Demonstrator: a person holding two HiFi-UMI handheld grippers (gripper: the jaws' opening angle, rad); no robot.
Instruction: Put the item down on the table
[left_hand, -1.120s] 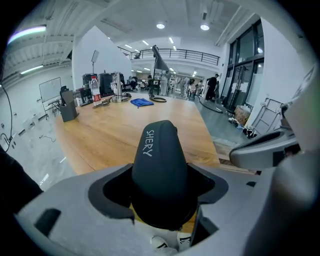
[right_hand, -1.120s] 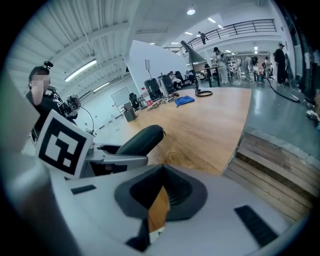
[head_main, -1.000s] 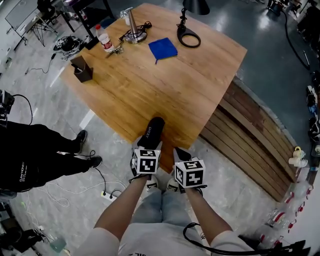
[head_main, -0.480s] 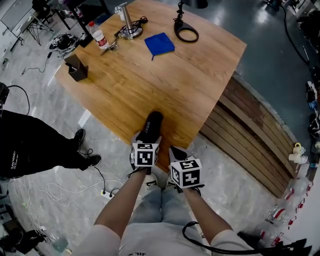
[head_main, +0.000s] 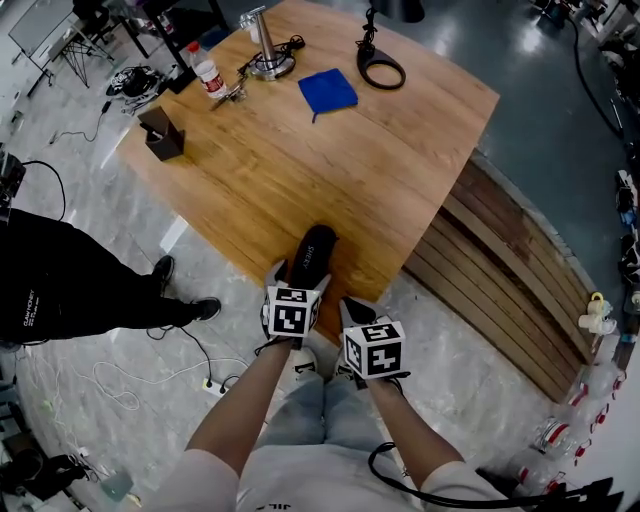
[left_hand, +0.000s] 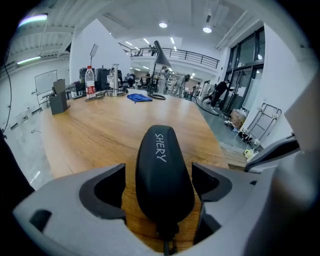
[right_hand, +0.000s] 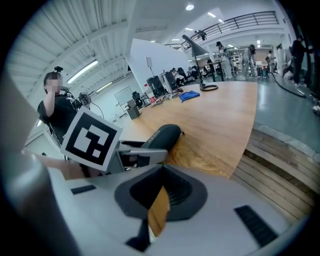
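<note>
Head view: black case (head_main: 312, 255) lies at the near edge of the worktop (head_main: 400, 160), between the jaws of the left tool (head_main: 299, 279). Left gripper view: those jaws are opening, clear of the case. Right gripper view: right tool (right_hand: 159, 196) is closed, empty.

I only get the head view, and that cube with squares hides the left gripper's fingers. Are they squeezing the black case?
Observer: No. In the left gripper view, the left gripper has its fingers opening, with a gap on either side of the black case.
Operator: Is it down on the table?
Observer: Yes. From the side, the right gripper view shows it lying on the wooden table, near the edge.
Operator: Is the other gripper holding something?
Observer: No. The right gripper has its fingers together, with nothing between them.
</note>
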